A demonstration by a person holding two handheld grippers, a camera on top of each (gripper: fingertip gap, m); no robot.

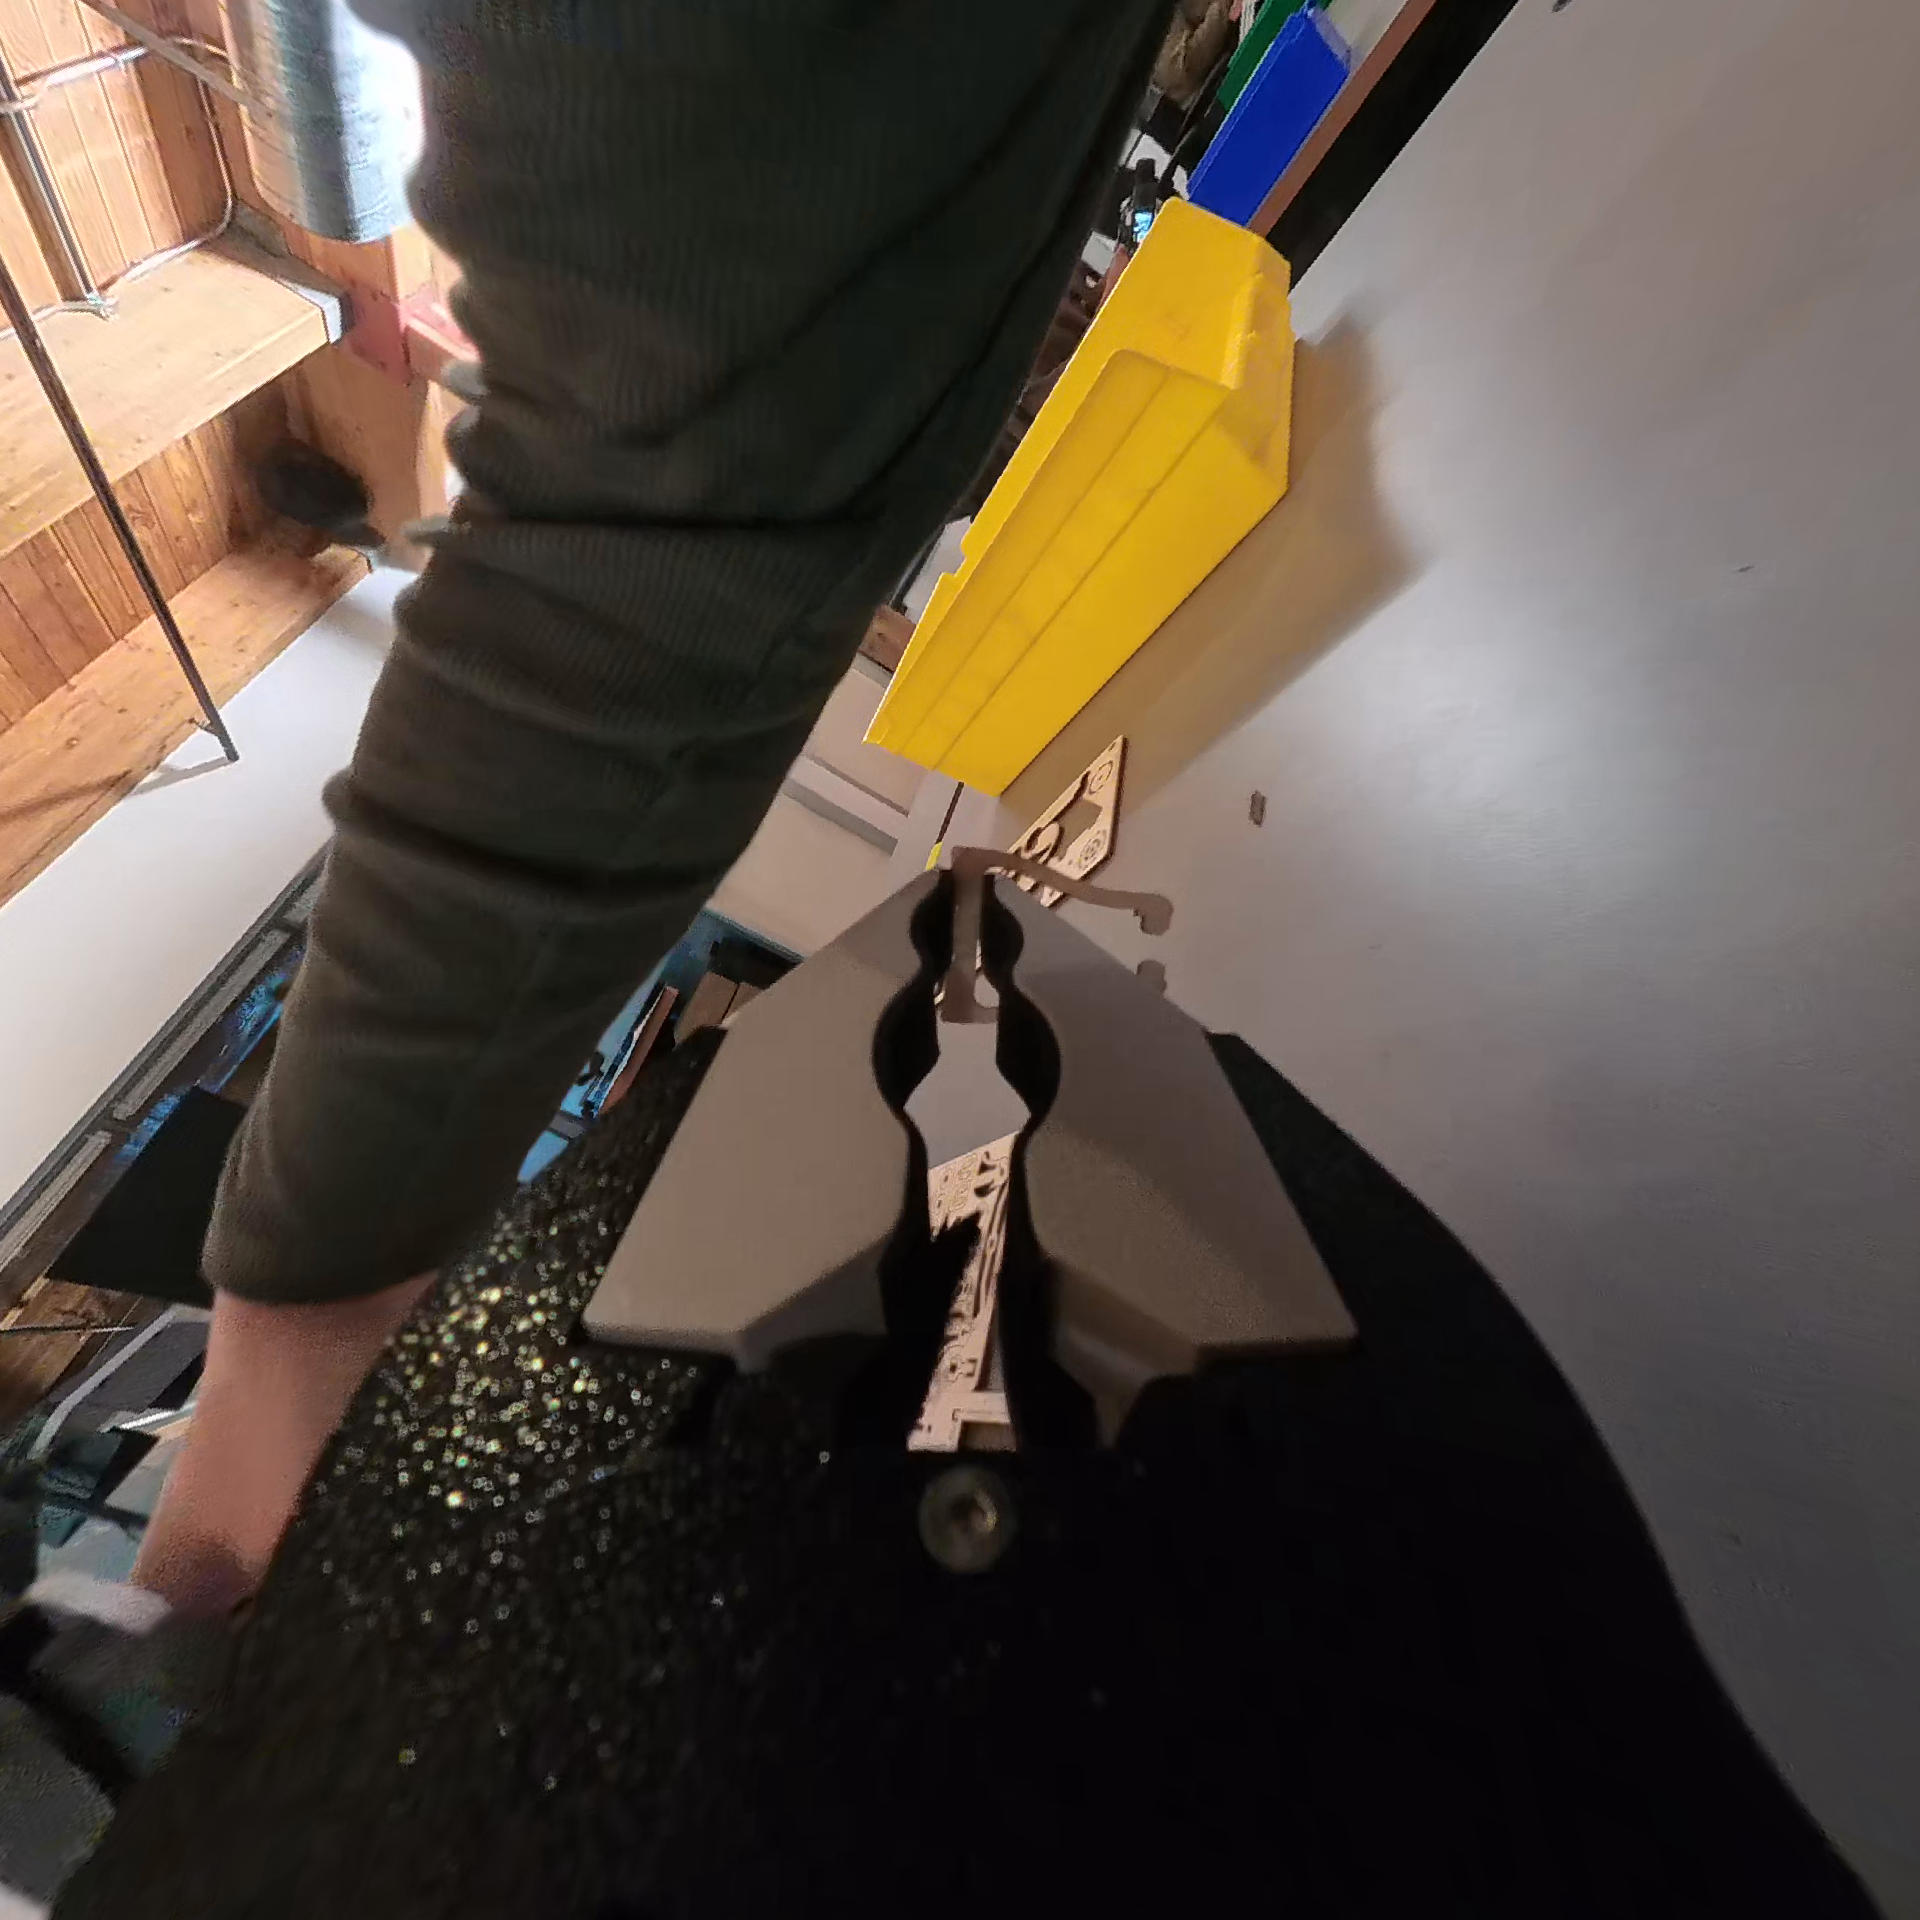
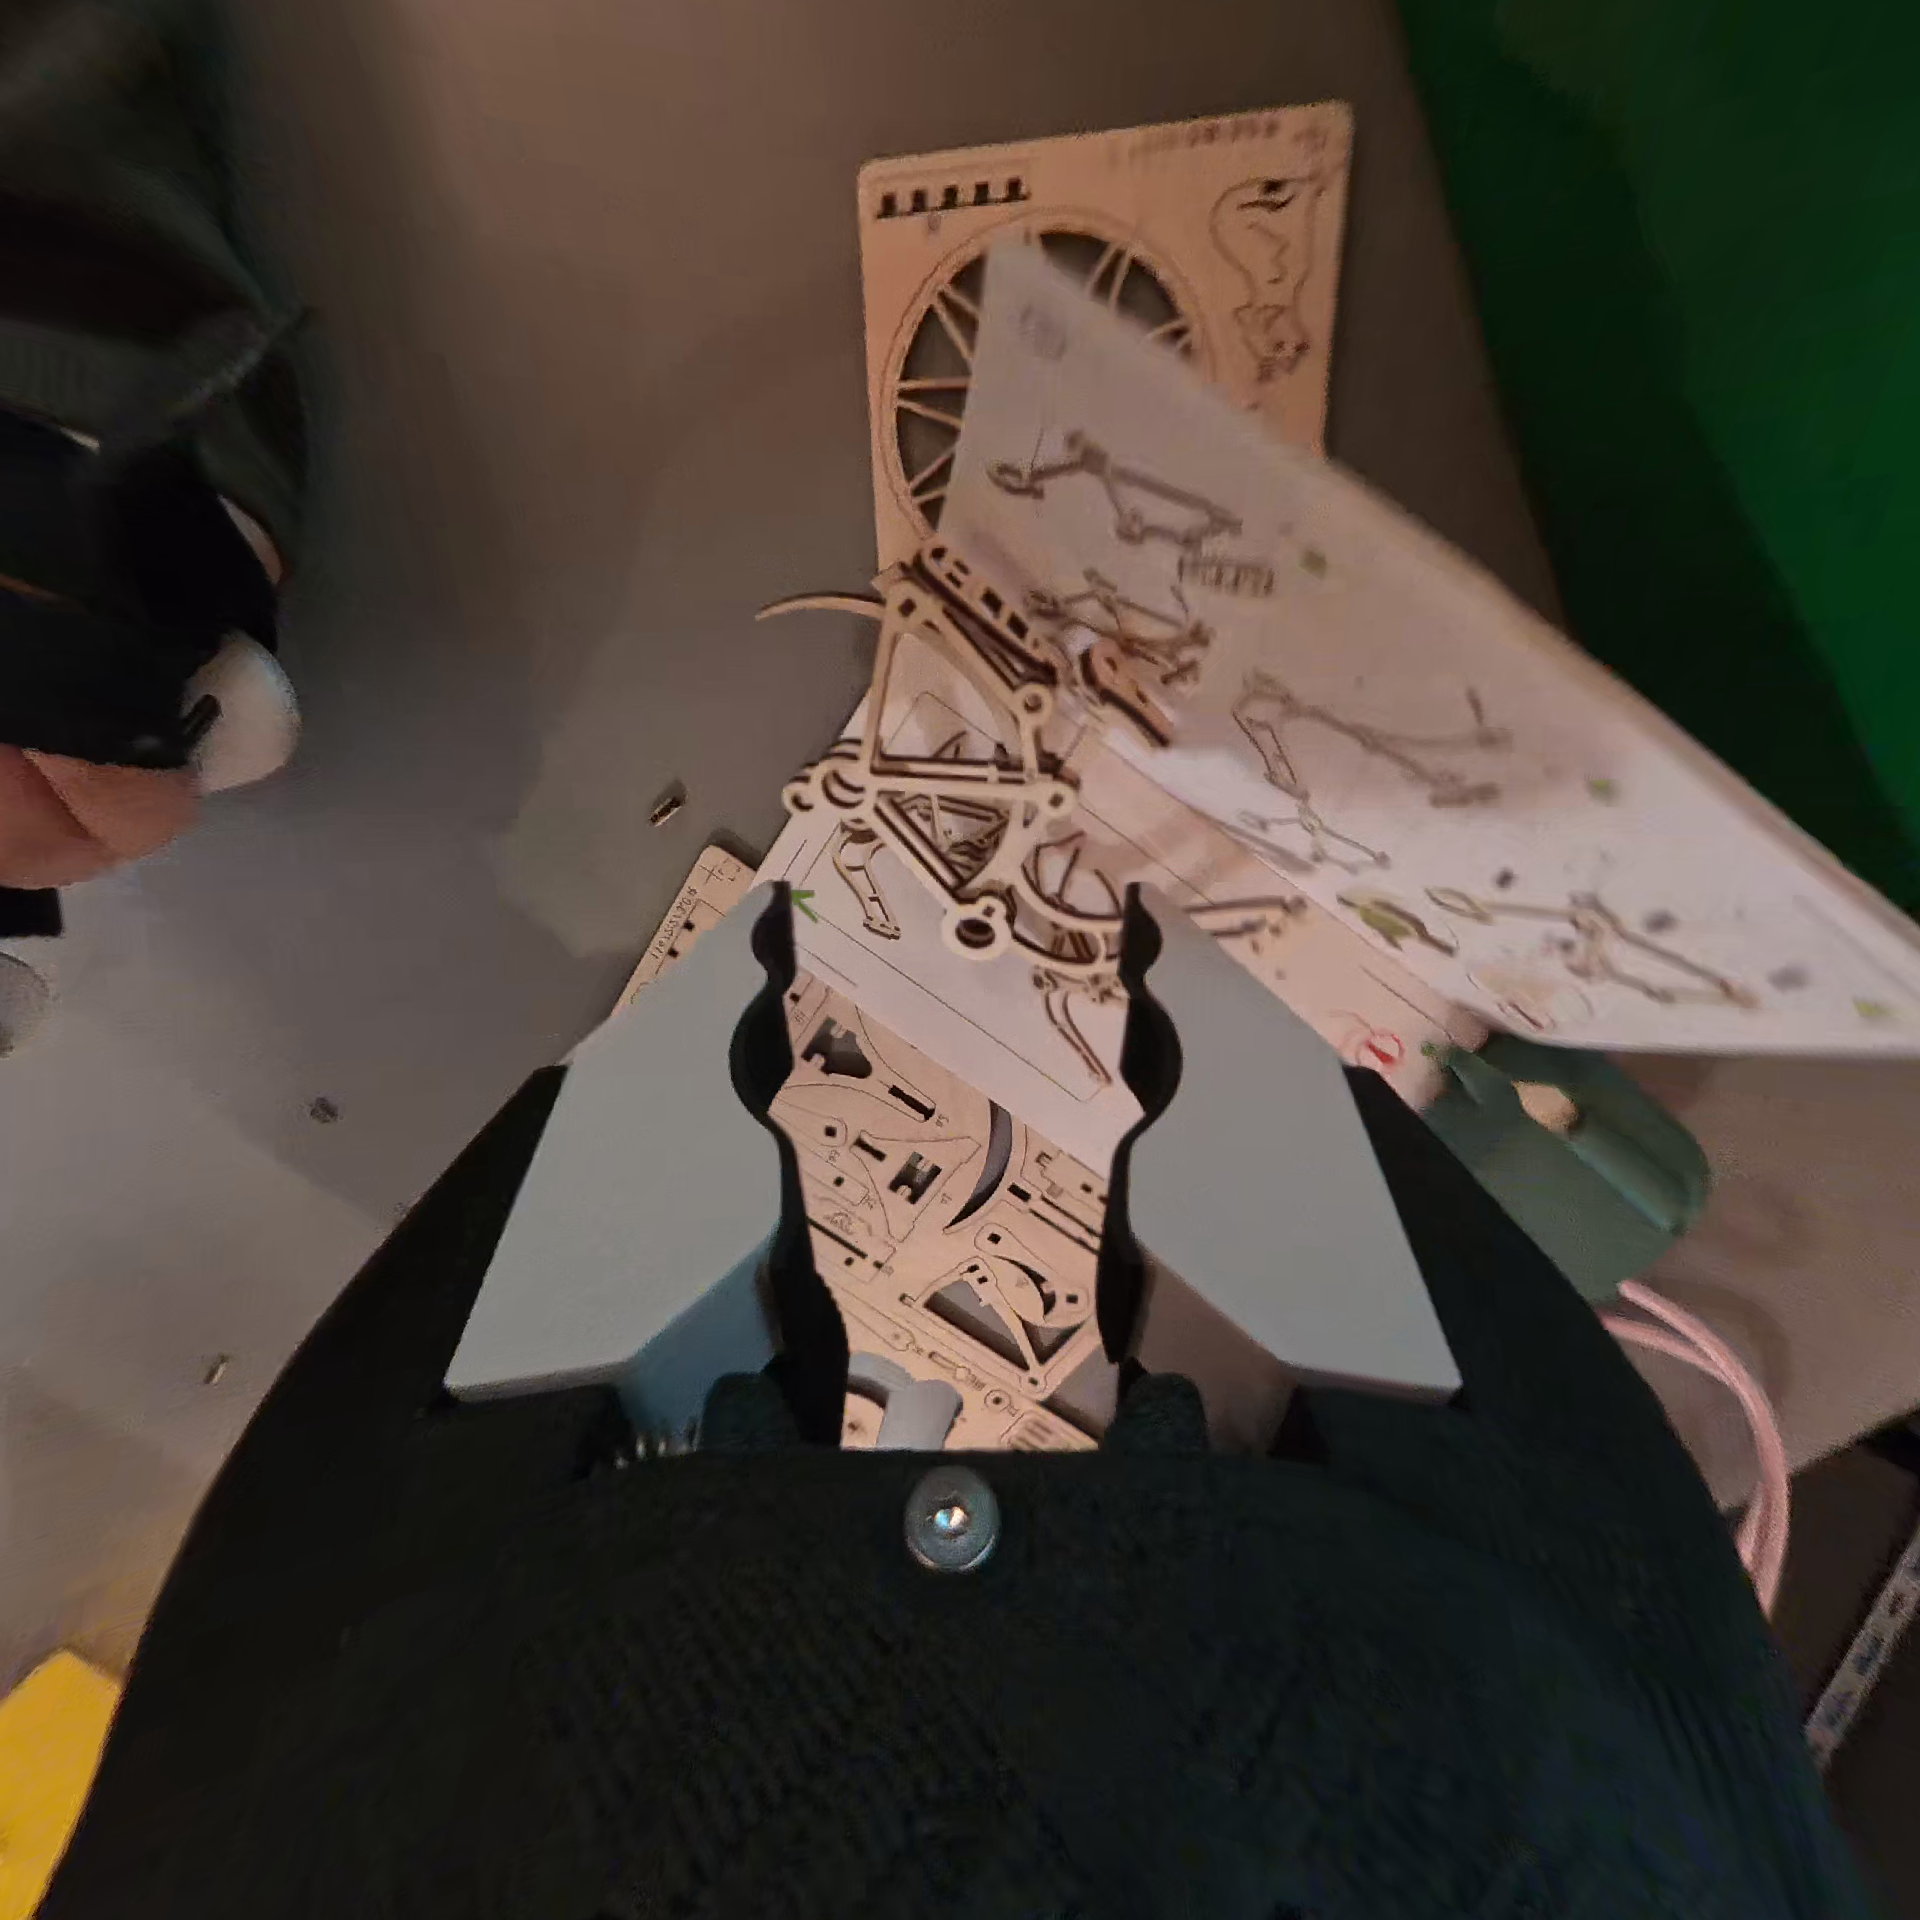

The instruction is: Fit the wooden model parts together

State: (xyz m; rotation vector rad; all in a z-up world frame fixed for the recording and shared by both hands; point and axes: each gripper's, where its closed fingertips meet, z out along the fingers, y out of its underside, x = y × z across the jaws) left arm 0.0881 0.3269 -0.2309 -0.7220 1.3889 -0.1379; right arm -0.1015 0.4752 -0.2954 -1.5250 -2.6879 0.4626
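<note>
In the left wrist view my left gripper [image 1: 961, 883] is shut on a thin, bent wooden model part [image 1: 1081, 896] that sticks out past the fingertips, above the grey table [image 1: 1558, 935]. In the right wrist view my right gripper [image 2: 956, 914] is open and empty. Its fingertips [image 2: 777, 914] are just short of a partly built wooden model frame [image 2: 935, 727], which rests on the paper and wooden sheets. A cut-out wooden part sheet [image 2: 935, 1195] lies under the open fingers.
A person's dark-sleeved arm [image 1: 623, 623] crosses the left wrist view. A yellow bin [image 1: 1112, 520] and a wooden sheet [image 1: 1086, 821] lie beyond the left gripper. An instruction sheet [image 2: 1351, 727], a wheel sheet [image 2: 935, 312], a teal object [image 2: 1558, 1143] and a green surface [image 2: 1714, 416] surround the model. My hands' fingertips stand some 25 centimeters from each other.
</note>
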